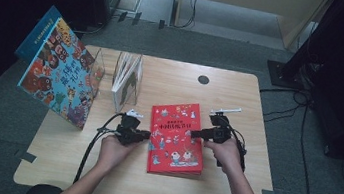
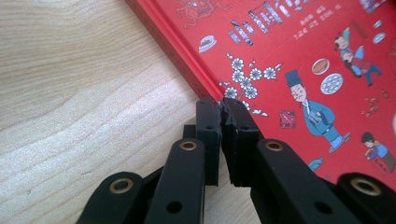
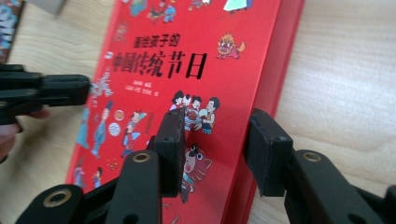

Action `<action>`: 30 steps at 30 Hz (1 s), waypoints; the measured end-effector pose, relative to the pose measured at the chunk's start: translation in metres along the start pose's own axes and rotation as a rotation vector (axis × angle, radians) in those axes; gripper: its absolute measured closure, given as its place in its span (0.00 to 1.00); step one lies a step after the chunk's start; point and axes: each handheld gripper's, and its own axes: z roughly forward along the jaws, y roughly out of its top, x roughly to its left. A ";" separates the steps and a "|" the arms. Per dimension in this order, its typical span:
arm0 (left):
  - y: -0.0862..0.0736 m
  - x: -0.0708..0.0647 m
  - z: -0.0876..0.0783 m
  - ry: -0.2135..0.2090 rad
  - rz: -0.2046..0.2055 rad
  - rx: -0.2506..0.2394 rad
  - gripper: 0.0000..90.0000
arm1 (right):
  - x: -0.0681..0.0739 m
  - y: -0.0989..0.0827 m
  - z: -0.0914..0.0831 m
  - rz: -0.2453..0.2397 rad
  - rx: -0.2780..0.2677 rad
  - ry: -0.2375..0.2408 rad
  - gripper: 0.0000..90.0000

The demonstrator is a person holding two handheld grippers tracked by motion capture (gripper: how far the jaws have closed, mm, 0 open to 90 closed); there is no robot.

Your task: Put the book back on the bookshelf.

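A red picture book (image 1: 177,138) with cartoon figures and black title characters lies flat near the table's front middle. My left gripper (image 1: 147,135) is at its left edge; in the left gripper view the jaws are shut pad to pad with their tips (image 2: 220,106) against the red book's (image 2: 299,60) spine edge. My right gripper (image 1: 195,133) reaches in from the book's right side. In the right gripper view it (image 3: 215,122) is open, one pad over the red cover (image 3: 154,60) and the other beside the book's edge above the wood. The left gripper (image 3: 46,91) also shows there.
A large colourful picture book (image 1: 59,74) leans upright at the table's (image 1: 239,106) left side. Beside it a clear stand (image 1: 127,78) holds thin books. A black round hole (image 1: 203,79) sits at the back. Cables trail off both grippers.
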 end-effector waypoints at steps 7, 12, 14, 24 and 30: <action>0.000 0.002 0.000 -0.014 -0.008 -0.002 0.95 | 0.012 0.010 -0.016 -0.040 -0.011 0.056 0.69; 0.000 0.003 0.000 -0.021 -0.011 -0.001 0.94 | 0.027 0.016 -0.017 -0.064 0.001 0.122 0.74; 0.000 0.003 0.000 -0.023 -0.010 -0.002 0.93 | 0.034 0.018 -0.015 -0.094 0.006 0.125 0.74; 0.000 0.003 -0.001 -0.054 -0.006 -0.004 0.84 | 0.050 0.039 -0.008 -0.133 0.060 0.144 0.86; 0.000 0.004 -0.001 -0.105 -0.019 -0.016 0.63 | 0.068 0.055 -0.013 -0.178 0.132 0.121 0.91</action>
